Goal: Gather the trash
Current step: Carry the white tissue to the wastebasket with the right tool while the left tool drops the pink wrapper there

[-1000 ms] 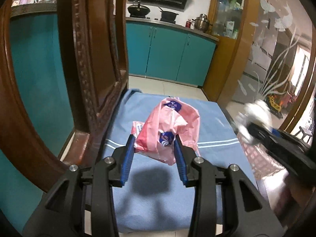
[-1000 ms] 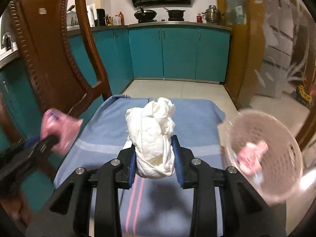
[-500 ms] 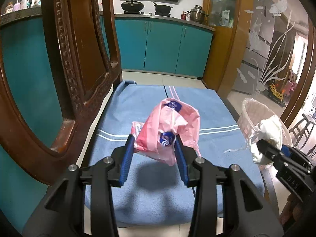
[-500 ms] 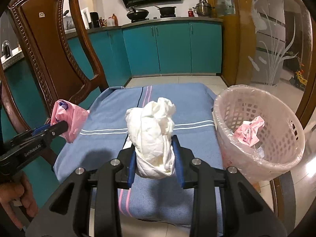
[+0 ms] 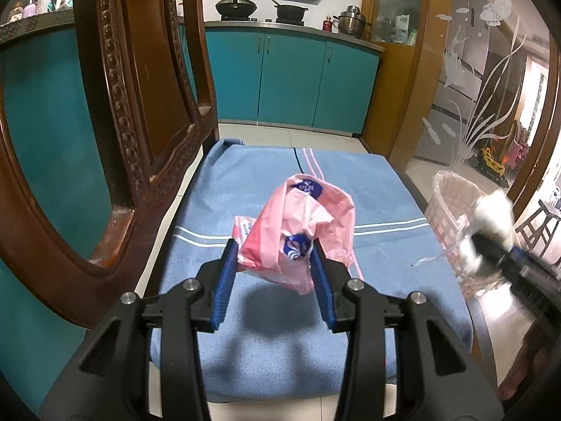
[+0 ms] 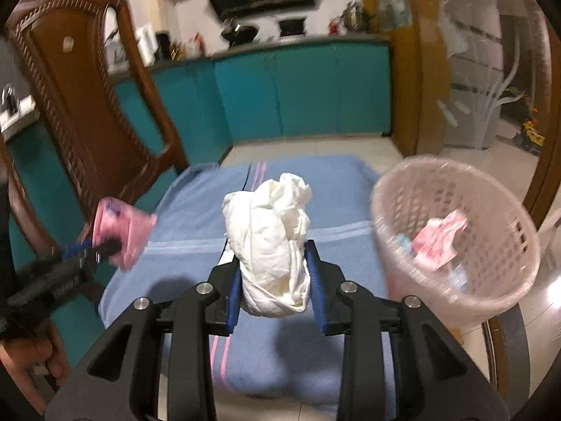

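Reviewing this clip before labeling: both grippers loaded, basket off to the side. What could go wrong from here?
1. The basket stands off the blue cloth's right edge; a short release could drop the white wad outside it.
2. The pink bag bulges loosely past the left gripper and might slip.
3. The right gripper view is motion-blurred; a fast swing could knock the light basket.

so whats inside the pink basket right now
The pink basket holds a crumpled pink wrapper and some pale bits beside it, too blurred to identify. The basket's near wall and motion blur hide whatever lies at the bottom.
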Demonstrator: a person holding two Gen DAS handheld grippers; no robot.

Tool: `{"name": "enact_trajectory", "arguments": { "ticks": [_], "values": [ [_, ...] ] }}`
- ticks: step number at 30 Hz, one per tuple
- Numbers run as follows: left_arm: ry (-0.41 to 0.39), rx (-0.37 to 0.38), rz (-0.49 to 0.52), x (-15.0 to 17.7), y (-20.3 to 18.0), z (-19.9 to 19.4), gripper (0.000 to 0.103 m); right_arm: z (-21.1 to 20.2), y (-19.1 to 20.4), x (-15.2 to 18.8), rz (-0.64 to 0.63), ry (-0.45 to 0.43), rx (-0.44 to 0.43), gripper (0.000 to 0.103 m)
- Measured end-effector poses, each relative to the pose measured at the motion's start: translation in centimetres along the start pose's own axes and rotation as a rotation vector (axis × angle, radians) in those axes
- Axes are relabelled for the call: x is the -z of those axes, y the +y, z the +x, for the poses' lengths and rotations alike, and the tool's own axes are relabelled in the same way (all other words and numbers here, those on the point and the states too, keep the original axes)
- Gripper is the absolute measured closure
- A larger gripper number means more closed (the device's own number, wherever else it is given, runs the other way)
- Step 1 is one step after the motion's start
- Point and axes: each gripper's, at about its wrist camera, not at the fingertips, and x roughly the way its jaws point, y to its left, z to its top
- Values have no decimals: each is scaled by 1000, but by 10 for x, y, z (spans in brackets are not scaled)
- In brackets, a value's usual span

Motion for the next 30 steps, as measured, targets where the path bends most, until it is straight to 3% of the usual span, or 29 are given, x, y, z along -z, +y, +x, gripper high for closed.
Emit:
{"name": "enact_trajectory", "arguments": {
  "ticks": [4,6,7,8,9,12,14,17,20,23,28,29,30],
  "values": [
    [0,4,8,0,-1,0,61,-18,-48,-28,76,-127,108,68],
    [2,6,13,0,-2,1,60,-16,-77,-34,126,-162,166,60],
    [3,7,15,0,-3,2,60,-11,-92,-34,150,-167,178,44],
    [5,8,16,1,-3,3,60,-1,-109,-32,176,-159,184,23],
    [9,9,21,2,-5,4,60,6,-119,-29,190,-142,193,17],
    [20,12,38,5,-11,8,60,5,-146,-26,295,-96,240,17],
    [23,18,56,7,-16,8,60,-26,-152,-28,376,-192,177,10],
    [30,51,90,9,-31,7,60,-67,-154,-23,435,-350,200,3],
    [38,99,119,9,-54,8,60,-76,-152,-24,429,-386,186,3],
    [61,170,150,1,-97,17,60,-74,-154,-26,410,-392,223,3],
    [45,315,236,-41,-205,29,59,-89,-184,-22,551,-440,233,3],
    [36,340,245,-54,-227,33,54,-93,-188,-22,572,-451,232,3],
    [34,359,245,-62,-241,37,36,-96,-193,-21,586,-461,235,3]
  ]
}}
